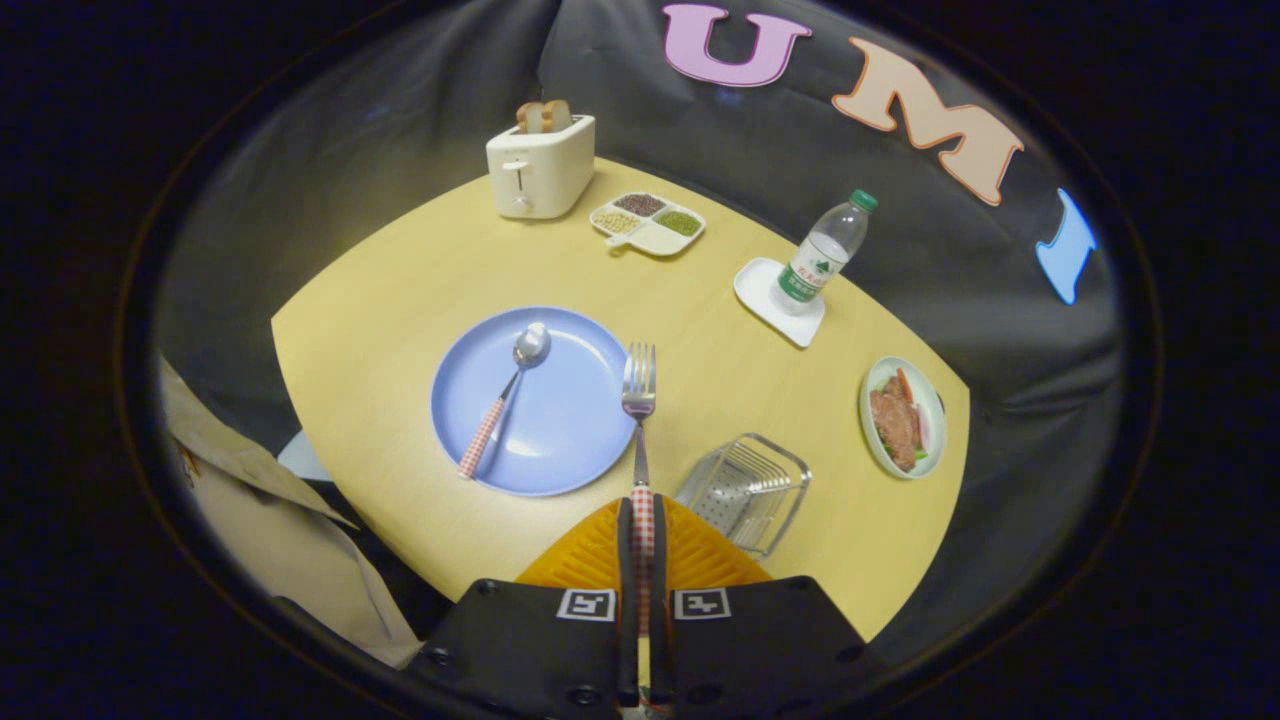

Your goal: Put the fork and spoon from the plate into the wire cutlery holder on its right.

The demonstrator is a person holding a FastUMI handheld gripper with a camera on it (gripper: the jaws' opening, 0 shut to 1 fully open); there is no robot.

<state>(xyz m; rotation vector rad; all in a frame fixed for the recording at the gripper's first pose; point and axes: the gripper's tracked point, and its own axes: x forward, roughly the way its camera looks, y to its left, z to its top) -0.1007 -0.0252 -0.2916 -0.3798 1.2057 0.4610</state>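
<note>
The hand-held gripper (641, 530) is clamped on the fork (639, 400): both fingers press on its checked handle, and the steel neck and tines stick straight out ahead of them, raised above the table (400, 270). The fork looks light and stiff, so it should not sag or bend. The smooth metal would be slippery, though, and the patterned handle is the better place to hold, as it is held now. A grip this far back on the handle leaves a long lever ahead, so any knock on the tines could twist it between the pads.

Just ahead and to the right of the fingers sits the wire cutlery holder (745, 490), open at the top, light enough that it could probably shift if bumped.

To the left of the fork lies the blue plate (590, 420), with the spoon (505, 395) resting on it, bowl far and checked handle near. That handle, lying low against the plate, is where I would take it; the plate's smooth surface may let it slide.

Farther off stand a water bottle (825, 250), a dish of food (902, 417), a divided tray (647, 222) and a toaster (540, 165).
</note>
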